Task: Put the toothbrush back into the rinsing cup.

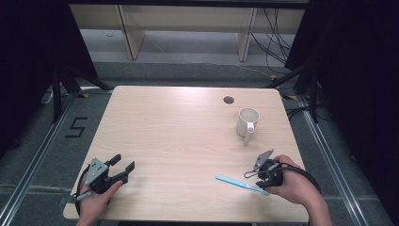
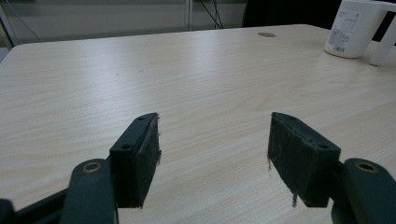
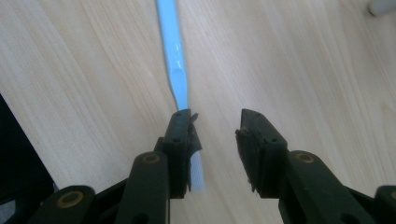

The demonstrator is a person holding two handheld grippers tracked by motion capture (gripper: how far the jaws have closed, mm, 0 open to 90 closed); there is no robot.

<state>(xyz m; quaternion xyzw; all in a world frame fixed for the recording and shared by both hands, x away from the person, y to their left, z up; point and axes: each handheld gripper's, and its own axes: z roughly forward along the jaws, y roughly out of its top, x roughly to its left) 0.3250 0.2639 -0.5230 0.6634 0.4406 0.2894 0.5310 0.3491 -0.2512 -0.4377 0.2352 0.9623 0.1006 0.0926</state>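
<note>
1. Right now the right gripper (image 1: 264, 184) is the one at the work: it sits low over the near-right part of the table (image 1: 179, 141), directly above the light blue toothbrush (image 1: 241, 183).
2. Seen in the right gripper view, the toothbrush (image 3: 175, 56) runs lengthwise away from the tool, its long axis roughly in line with the jaws, but off centre: it passes under the left-hand jaw, not through the gap.
3. Jaws stand apart, nothing clamped (gap holds bare wood).
4. Judgement: a small sideways shift is needed to bring the handle between the pads before closing.
5. Left gripper (image 1: 121, 170) rests at the near-left edge, well apart from the toothbrush, jaws spread wide and empty.
6. Toothbrush: slim, flat, pale blue plastic, glossy, narrowing at a waist partway along.
7. White mug (image 1: 247, 123) stands farther back on the right.
</note>
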